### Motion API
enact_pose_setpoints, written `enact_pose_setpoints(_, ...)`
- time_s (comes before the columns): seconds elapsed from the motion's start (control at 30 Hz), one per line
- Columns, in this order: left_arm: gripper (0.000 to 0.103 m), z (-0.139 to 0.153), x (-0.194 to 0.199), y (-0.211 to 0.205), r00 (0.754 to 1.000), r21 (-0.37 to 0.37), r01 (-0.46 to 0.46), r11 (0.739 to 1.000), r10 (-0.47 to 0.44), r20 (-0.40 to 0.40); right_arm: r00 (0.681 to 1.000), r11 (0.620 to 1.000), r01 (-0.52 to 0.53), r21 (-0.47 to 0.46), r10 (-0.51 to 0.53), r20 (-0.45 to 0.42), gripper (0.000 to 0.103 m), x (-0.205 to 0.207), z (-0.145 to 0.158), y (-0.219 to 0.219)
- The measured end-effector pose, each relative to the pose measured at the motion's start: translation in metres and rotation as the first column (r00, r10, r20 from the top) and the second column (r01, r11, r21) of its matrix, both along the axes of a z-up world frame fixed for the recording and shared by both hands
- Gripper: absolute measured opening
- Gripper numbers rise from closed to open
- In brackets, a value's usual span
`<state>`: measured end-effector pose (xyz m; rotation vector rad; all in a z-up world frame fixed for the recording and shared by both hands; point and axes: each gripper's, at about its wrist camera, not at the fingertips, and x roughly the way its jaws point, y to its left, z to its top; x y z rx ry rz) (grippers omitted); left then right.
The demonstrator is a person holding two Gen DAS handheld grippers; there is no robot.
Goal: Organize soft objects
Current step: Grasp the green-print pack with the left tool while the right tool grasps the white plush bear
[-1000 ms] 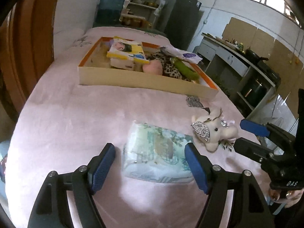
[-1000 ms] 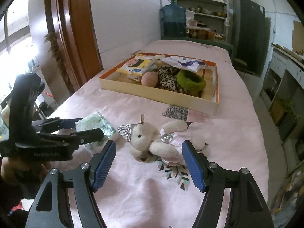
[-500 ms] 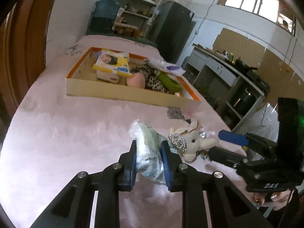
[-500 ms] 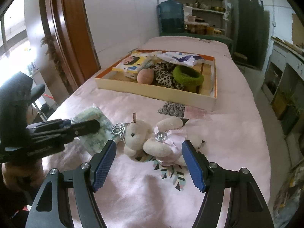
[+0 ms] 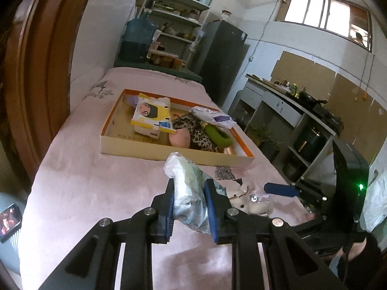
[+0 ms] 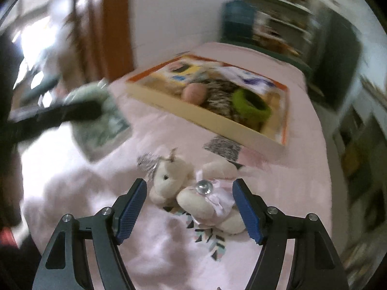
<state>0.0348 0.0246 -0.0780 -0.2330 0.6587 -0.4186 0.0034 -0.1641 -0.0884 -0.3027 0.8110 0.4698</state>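
The left gripper (image 5: 189, 207) clamps a tissue pack (image 5: 191, 193) above the bed (image 5: 77, 188). The right gripper (image 6: 189, 207), jaws wide, straddles a plush toy (image 6: 193, 191).

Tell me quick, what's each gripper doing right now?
Left gripper: shut on the plastic-wrapped soft pack.
Right gripper: open, jaws either side of the plush toy, not gripping.

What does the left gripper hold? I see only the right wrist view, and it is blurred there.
Observer: The left gripper is shut on a soft plastic packet, lifted off the pink cloth.
Operator: Is there free space in the box?
Observer: Yes, the box shows bare floor at its left side, beside the yellow pack.
Operator: Is anything beside the bed?
Observer: A phone with a lit screen lies at the left.
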Motion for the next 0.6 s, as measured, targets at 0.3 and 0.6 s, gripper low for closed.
enact_pose_setpoints(0.3,0.023,-0.003,0.004,0.005,0.999,-0.007,-0.029,1.0,0.029,-0.014,0.942,0.893,-0.316,-0.321,0.337,0.008,0.075,0.009,-0.012,0.003)
enact_pose_setpoints(0.6,0.023,-0.007,0.015,0.0,0.999,0.013,-0.028,1.0,0.029,-0.032,0.961,0.952,-0.272,-0.144,0.26,-0.093,0.05,0.038,-0.027,-0.01)
